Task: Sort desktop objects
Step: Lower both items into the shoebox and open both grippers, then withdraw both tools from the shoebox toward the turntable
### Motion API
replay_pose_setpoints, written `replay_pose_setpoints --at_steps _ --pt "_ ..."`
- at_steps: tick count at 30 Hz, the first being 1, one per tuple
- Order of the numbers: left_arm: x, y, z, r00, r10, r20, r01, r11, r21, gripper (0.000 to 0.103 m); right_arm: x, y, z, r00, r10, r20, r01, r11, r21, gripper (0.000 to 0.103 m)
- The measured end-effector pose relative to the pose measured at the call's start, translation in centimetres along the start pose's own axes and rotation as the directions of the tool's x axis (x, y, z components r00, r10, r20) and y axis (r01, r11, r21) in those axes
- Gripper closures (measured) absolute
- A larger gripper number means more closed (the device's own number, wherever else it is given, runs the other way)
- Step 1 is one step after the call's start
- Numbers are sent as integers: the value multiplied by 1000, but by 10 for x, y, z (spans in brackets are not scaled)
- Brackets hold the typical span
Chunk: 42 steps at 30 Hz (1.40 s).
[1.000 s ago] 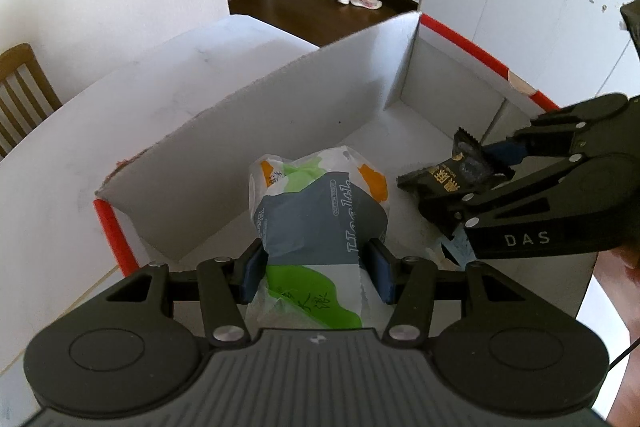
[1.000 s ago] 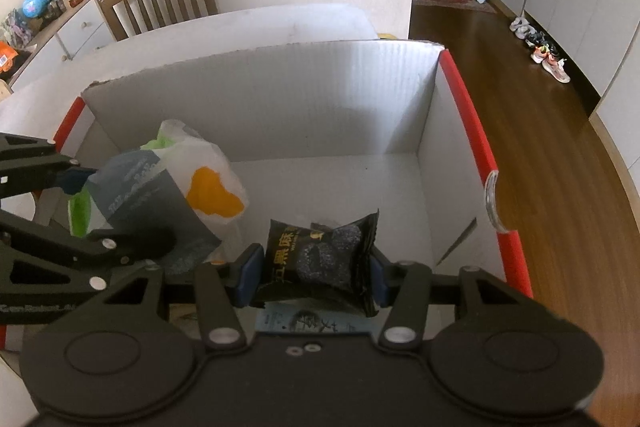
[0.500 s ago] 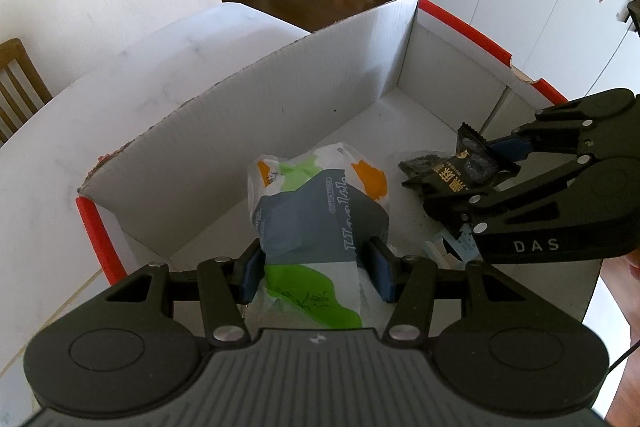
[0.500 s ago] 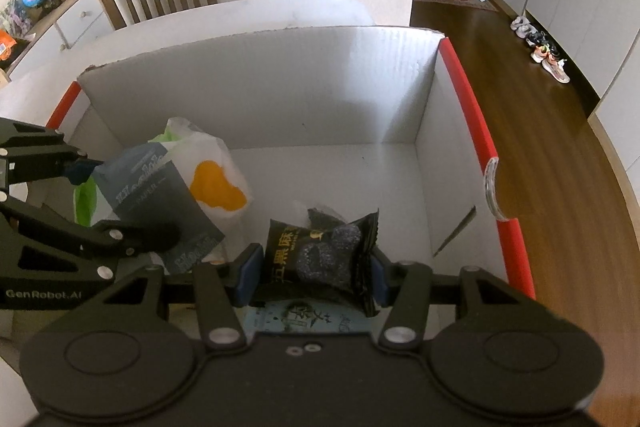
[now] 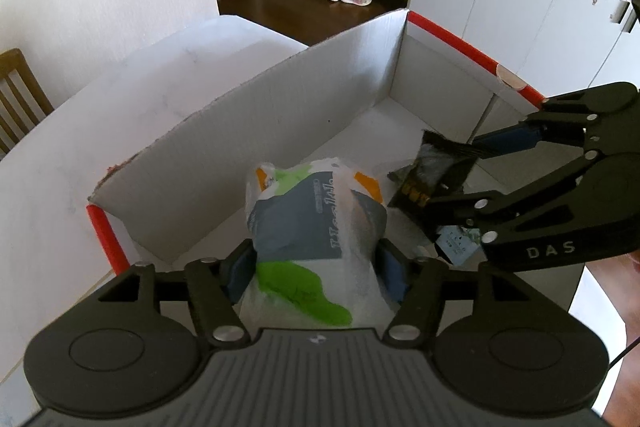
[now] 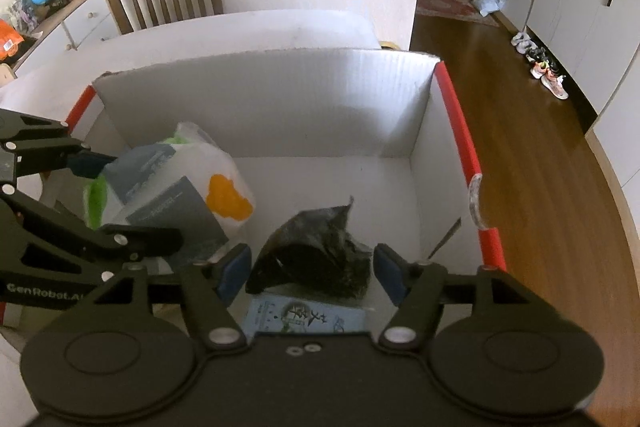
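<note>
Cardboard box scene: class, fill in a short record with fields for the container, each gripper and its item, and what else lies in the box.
container: white cardboard box, red-edged
left gripper: jaws just opening, around white, green and grey bag
right gripper: jaws just opening, black snack packet loose between them
also in box: light blue packet

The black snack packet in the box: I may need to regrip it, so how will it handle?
The black snack packet looks crumpled and slumped between the open right gripper, so probably floppy and light. Its glossy film may be slippery. It lies flat-ish, so it's unlikely to roll.
</note>
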<state>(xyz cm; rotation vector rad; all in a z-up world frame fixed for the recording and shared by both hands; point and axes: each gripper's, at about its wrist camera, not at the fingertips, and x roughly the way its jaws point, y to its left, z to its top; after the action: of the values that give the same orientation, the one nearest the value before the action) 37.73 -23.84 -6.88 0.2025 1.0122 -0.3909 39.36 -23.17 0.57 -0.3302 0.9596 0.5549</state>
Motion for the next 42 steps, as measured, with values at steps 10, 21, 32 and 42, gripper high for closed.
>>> replay_pose_setpoints --at_steps 10,21,32,42 --pt "-22 4 -5 999 0 53 0 1000 -10 31 -32 4 -8 999 18 47 -18 1000 -3 30" --pt "-61 0 -23 987 -39 154 41 999 -8 26 -66 24 -19 993 14 116 -11 1000 -25 23" --pt "-103 16 -57 962 -84 259 89 996 -9 15 -99 51 -36 983 32 183 -33 999 0 11" --pt "-130 43 -101 944 -137 299 154 987 -34 4 -116 88 -50 973 16 230 -33 997 70 4"
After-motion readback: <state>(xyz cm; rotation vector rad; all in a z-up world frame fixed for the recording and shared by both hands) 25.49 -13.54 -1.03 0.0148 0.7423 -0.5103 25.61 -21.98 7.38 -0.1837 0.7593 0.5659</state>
